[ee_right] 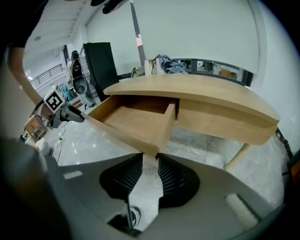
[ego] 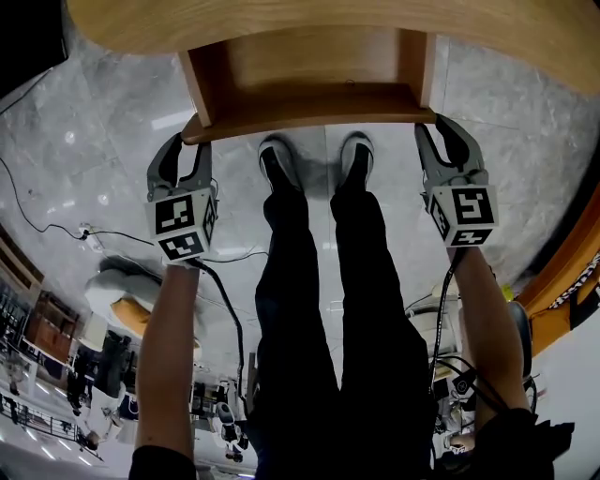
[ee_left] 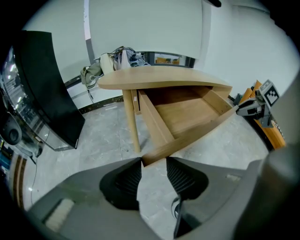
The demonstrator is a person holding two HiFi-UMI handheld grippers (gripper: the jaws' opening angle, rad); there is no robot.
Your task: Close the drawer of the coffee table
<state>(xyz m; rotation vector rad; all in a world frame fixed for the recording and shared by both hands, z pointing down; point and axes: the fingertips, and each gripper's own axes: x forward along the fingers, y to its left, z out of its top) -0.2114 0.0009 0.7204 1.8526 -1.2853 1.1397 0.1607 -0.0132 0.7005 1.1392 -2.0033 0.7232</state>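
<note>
The coffee table has a light wooden top, and its drawer stands pulled out towards me, empty. My left gripper is at the left end of the drawer front, my right gripper at the right end. In the left gripper view the drawer's near corner fills the gap at the tips of the left gripper. In the right gripper view the other corner of the drawer sits wedged between the pads of the right gripper.
My shoes stand on the grey marble floor just in front of the drawer. A black cabinet stands left of the table, with bags behind it. A table leg stands beside the drawer. Cables lie on the floor.
</note>
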